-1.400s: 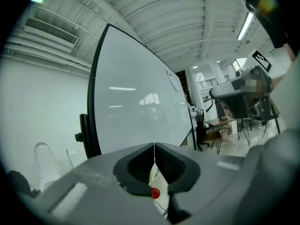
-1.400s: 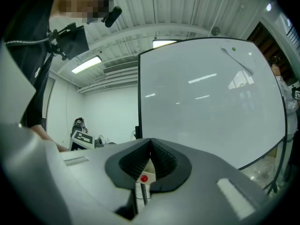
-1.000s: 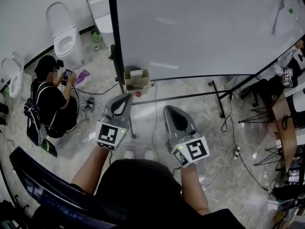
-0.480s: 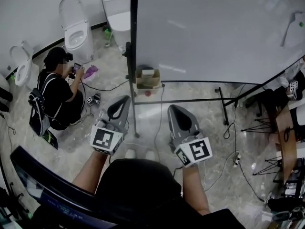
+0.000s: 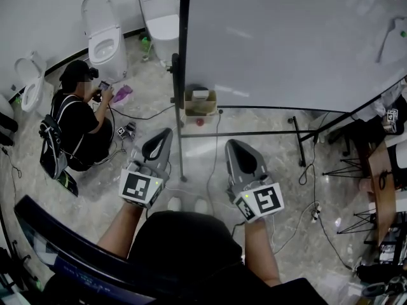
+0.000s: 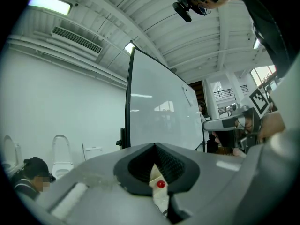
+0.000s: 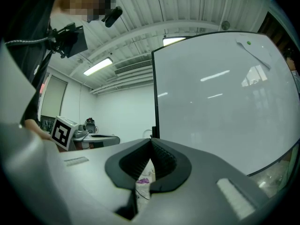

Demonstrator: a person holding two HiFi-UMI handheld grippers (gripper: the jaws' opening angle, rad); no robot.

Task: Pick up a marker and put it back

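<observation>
I cannot make out a marker for certain in any view. A large whiteboard (image 5: 286,37) on a black stand fills the upper right of the head view. A pale object with a green dot (image 5: 397,27) sits near the board's top right (image 7: 253,50); what it is I cannot tell. My left gripper (image 5: 168,133) is held level just left of the board's black post (image 5: 180,138), jaws shut with nothing between them (image 6: 154,146). My right gripper (image 5: 229,142) is beside it, facing the board, also shut and holding nothing (image 7: 151,142).
A person (image 5: 73,122) crouches on the floor at left with a phone. Two toilets (image 5: 105,33) (image 5: 159,18) stand behind. A cardboard box (image 5: 200,101) and a small red thing (image 5: 200,122) lie by the board's foot. Cables (image 5: 305,170) and tripod legs (image 5: 343,167) are at right.
The head view has swung, so the whiteboard now sits further right. My left gripper has shifted from in front of the board's post to just left of it. Both grippers stay shut.
</observation>
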